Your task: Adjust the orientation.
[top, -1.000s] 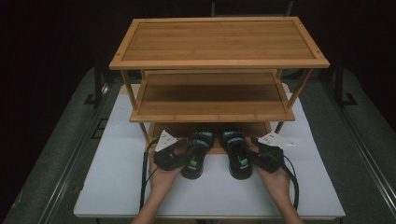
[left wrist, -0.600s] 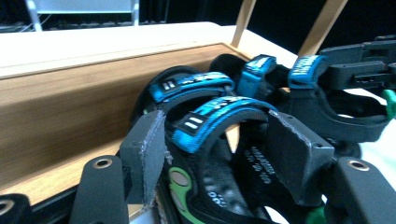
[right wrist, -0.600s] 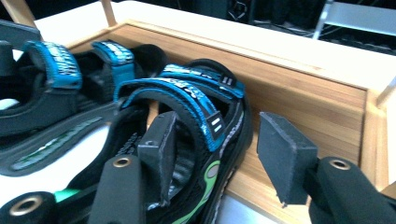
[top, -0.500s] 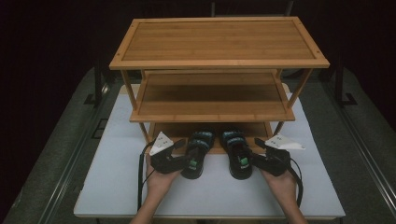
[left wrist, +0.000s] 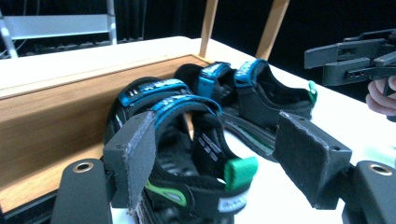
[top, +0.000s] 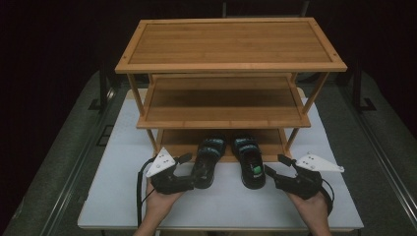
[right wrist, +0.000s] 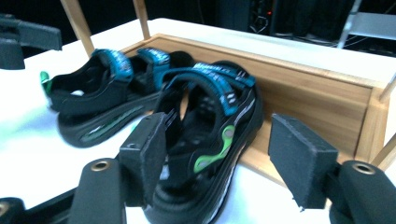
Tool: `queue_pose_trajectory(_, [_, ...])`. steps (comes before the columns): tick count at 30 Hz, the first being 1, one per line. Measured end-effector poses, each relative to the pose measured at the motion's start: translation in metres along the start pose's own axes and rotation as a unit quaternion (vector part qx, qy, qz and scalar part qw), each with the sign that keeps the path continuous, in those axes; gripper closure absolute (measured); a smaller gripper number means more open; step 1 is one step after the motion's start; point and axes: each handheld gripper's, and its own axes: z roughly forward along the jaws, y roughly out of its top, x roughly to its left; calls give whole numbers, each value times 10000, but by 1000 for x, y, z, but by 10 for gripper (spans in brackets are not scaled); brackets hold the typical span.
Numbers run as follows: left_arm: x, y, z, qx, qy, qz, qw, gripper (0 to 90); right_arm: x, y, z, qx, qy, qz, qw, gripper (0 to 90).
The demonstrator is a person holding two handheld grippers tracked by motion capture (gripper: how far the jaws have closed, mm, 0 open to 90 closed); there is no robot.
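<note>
Two black sandals with blue straps and green heel tabs lie side by side, toes on the bottom shelf of the bamboo rack (top: 231,64) and heels on the white table. My left gripper (top: 189,172) is open at the heel of the left sandal (top: 208,160). In the left gripper view that sandal (left wrist: 187,140) lies between the spread pads (left wrist: 133,158). My right gripper (top: 273,169) is open beside the heel of the right sandal (top: 248,160). Seen from the right gripper view, that sandal (right wrist: 210,121) lies between the open jaws, close to the left pad (right wrist: 147,149).
The rack's bottom shelf edge (left wrist: 56,116) runs right behind the sandals, and its legs (top: 295,135) stand at either side. The middle shelf (top: 223,105) overhangs the toes. The white table (top: 221,206) ends near the person's hands.
Both grippers have drawn back toward the table's front edge and slightly outward. The sandals have not moved.
</note>
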Motion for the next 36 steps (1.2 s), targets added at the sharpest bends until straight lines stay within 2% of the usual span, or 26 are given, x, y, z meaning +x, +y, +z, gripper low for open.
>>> queue_pose_trajectory(3, [-3,-5,-7,101,2,133,9999,272,2,-7,-5,49,75,-87,9999,320])
queue_pose_trajectory(6, [-3,-13,-14,184,-16,184,9997,265,4,-15,-9,145,103,-160,9997,288])
queue_pose_trajectory(11, [0,-25,-18,403,-8,98,9991,264,6,-28,-7,449,165,-190,9987,274])
queue_pose_trajectory(16, [3,-36,-12,687,12,101,9976,264,9,-37,3,741,223,-293,9966,264])
queue_pose_trajectory(18, [3,-39,-7,829,7,53,9965,263,11,-39,8,857,243,-367,9953,262])
queue_pose_trajectory(20, [2,-41,-3,976,39,103,9952,263,13,-40,12,916,201,-413,9947,245])
queue_pose_trajectory(25, [1,-43,6,1151,52,180,9932,251,18,-40,24,1071,214,-505,9927,244])
queue_pose_trajectory(29, [1,-46,10,1302,162,282,9910,240,19,-40,31,1202,207,-586,9908,244])
queue_pose_trajectory(33, [4,-48,13,1424,236,264,9892,236,20,-41,36,1347,166,-651,9886,245])
queue_pose_trajectory(36, [5,-47,16,1496,246,252,9881,246,20,-41,39,1371,166,-661,9882,246])
